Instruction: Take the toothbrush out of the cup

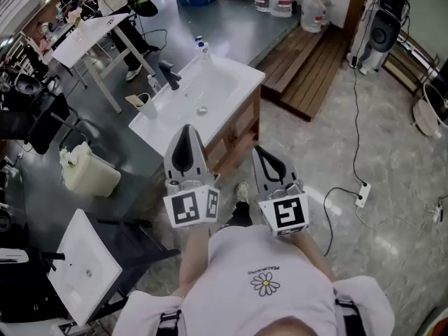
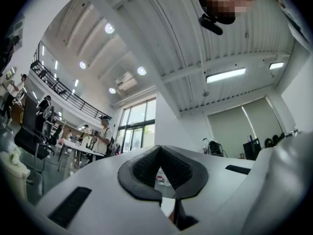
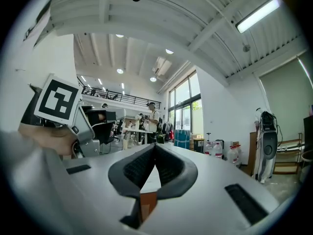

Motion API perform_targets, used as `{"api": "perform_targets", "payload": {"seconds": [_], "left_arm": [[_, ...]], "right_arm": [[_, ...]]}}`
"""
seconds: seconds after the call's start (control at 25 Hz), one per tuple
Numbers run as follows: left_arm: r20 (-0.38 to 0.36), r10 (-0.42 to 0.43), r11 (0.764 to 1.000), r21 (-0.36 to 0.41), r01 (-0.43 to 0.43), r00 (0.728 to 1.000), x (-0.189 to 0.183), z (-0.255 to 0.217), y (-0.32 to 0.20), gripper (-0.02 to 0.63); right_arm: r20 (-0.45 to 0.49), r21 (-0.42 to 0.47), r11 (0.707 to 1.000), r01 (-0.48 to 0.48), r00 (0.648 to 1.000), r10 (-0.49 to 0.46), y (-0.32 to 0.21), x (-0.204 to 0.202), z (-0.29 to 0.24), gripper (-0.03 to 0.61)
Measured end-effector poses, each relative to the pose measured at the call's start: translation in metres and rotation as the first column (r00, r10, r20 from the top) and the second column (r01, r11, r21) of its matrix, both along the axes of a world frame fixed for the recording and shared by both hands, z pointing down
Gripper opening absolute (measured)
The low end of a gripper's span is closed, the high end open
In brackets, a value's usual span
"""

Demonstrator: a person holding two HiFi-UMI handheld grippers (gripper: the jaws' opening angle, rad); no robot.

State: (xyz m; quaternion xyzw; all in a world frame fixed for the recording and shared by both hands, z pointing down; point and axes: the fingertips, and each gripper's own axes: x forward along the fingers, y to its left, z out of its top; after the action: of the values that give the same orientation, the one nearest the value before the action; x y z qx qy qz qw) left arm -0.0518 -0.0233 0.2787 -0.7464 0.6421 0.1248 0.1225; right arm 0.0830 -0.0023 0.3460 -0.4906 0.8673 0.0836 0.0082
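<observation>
Left gripper (image 1: 187, 130) and right gripper (image 1: 259, 151) are both pressed together and empty. I see them side by side close to the chest, aimed ahead at the white sink (image 1: 241, 72). What looks like the cup (image 1: 140, 101) sits at its left edge, well apart. I can't make out the toothbrush.

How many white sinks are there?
2. One sink tops the wooden cabinet in the middle; a second sink is at lower left. More may be hidden.
</observation>
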Motion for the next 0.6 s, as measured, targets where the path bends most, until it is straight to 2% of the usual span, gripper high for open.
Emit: {"api": "perform_targets", "payload": {"seconds": [0.24, 0.44, 0.6], "left_arm": [[0.008, 0.009, 0.998, 0.07, -0.01, 1.0, -0.032, -0.021, -0.109, 0.016], [0.069, -0.002, 0.998, 0.067, -0.003, 0.998, -0.047, -0.022, -0.192, 0.017], [0.023, -0.014, 0.999, 0.03, 0.013, 1.0, -0.059, -0.004, -0.24, 0.016]], "right_arm": [[0.122, 0.009, 0.996, -0.092, 0.988, 0.09, -0.123, -0.014, -0.022, 0.011], [0.115, -0.011, 0.995, -0.096, 0.989, 0.097, -0.217, -0.033, -0.018, 0.011], [0.072, -0.041, 0.996, -0.085, 0.994, 0.088, -0.269, -0.045, 0.002, 0.011]]}}
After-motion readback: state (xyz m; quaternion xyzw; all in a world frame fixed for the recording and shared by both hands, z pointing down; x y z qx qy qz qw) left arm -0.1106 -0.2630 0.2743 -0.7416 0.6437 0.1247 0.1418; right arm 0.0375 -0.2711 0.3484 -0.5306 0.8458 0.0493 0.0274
